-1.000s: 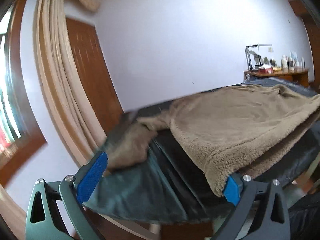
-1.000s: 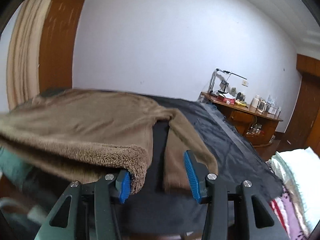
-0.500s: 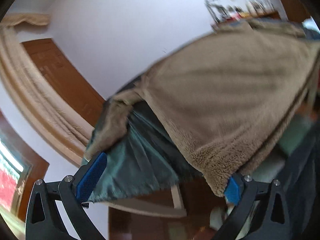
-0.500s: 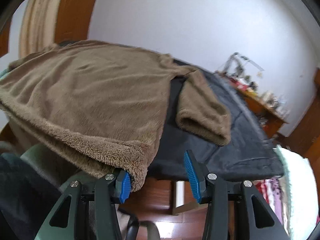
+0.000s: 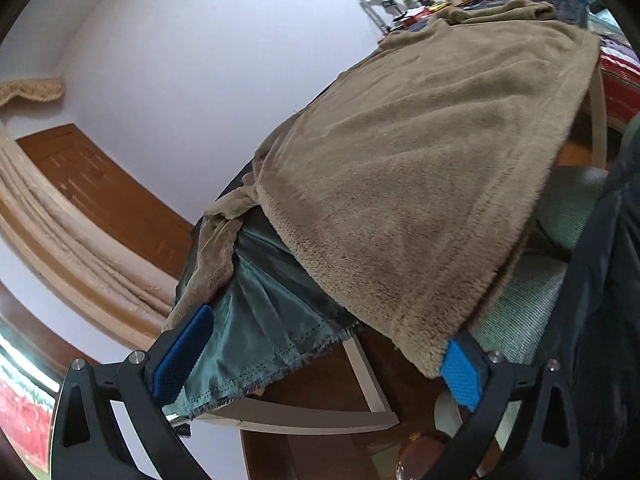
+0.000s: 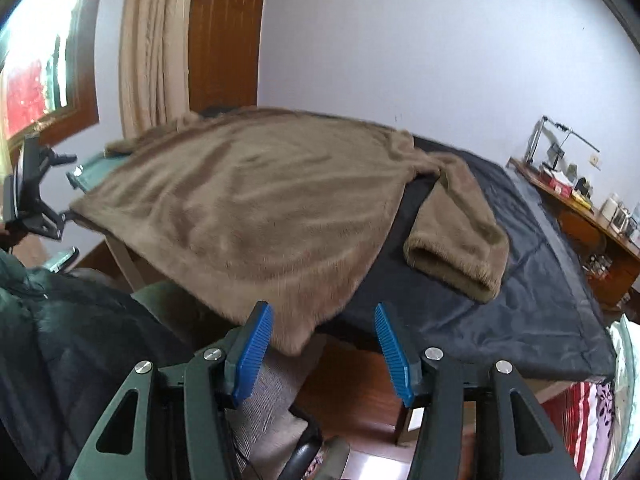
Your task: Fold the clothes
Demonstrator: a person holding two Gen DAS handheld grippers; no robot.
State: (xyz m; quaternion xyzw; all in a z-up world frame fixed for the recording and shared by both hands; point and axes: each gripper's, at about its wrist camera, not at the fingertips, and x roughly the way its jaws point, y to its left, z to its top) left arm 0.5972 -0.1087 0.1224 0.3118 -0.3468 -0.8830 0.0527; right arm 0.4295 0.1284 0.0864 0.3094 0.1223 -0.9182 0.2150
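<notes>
The brown fleece sweater [image 6: 248, 216] lies spread and unfolded on the dark-covered tabletop [image 6: 520, 300], its hem overhanging the near edge between the apart jaws of the left gripper [image 5: 320, 360] and right gripper [image 6: 322, 350]; folding appears barely begun, all folds remaining.

A tan-brown fleece sweater [image 6: 248, 208] spreads across a dark charcoal table cover [image 6: 500, 304] — teal-green where it hangs at lower left in the left wrist view. Blue ribbed pads [image 6: 251, 354] tip black gripper frames; cream curtains [image 6: 154, 40] and red striped bedding [image 6: 576, 420] — lower right — frame the scene.
</notes>
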